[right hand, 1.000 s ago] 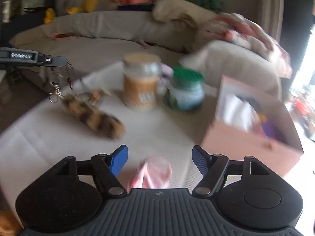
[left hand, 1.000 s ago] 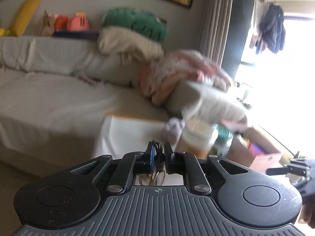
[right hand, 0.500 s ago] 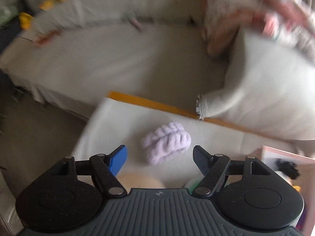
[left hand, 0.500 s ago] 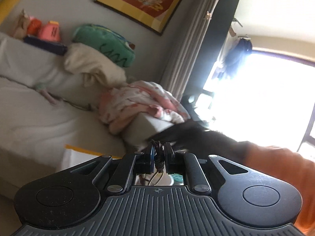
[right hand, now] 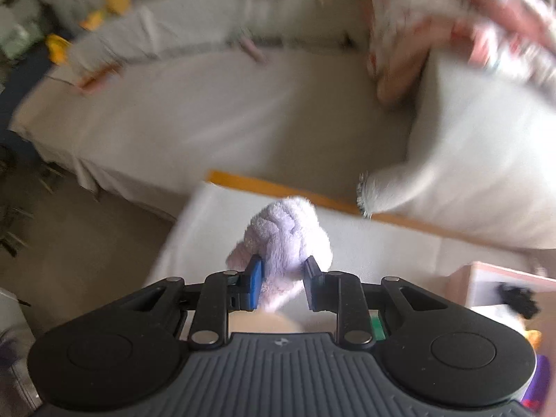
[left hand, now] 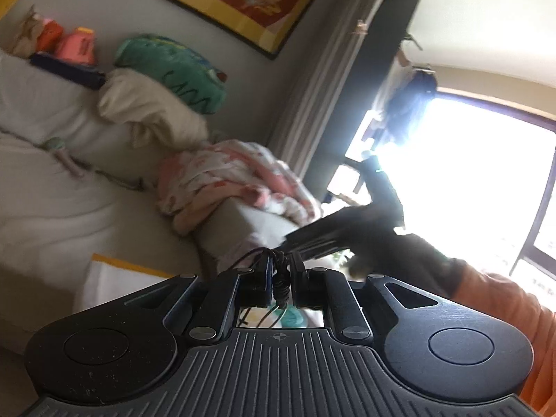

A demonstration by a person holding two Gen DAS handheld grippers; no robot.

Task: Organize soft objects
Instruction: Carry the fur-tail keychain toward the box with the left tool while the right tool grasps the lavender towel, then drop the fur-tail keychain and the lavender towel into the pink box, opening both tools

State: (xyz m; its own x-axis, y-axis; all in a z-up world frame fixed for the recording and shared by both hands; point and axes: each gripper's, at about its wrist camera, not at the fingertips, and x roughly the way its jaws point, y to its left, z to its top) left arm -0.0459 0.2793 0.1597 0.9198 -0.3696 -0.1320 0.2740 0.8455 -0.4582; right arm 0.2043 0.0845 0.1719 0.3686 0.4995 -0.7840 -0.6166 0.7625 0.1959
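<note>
In the right wrist view my right gripper (right hand: 282, 278) is shut on a fluffy lilac soft toy (right hand: 283, 234), held above the white-covered table (right hand: 208, 229). In the left wrist view my left gripper (left hand: 280, 272) is shut on a black cord (left hand: 280, 285), raised and pointing toward the sofa; what hangs from the cord is hidden below the gripper. The other hand-held gripper (left hand: 347, 232) and an orange sleeve (left hand: 504, 305) cross the right of that view.
A pink cardboard box (right hand: 504, 288) with dark and purple items stands at the table's right. A grey sofa (right hand: 208, 111) with a pink patterned blanket (left hand: 229, 180), pillows and a green cushion (left hand: 173, 69) lies behind. A green-lidded jar (left hand: 292, 318) shows below the left gripper.
My right gripper has moved onto the lilac toy and shut on it. My left gripper has kept its hold on the cord and tilted further up.
</note>
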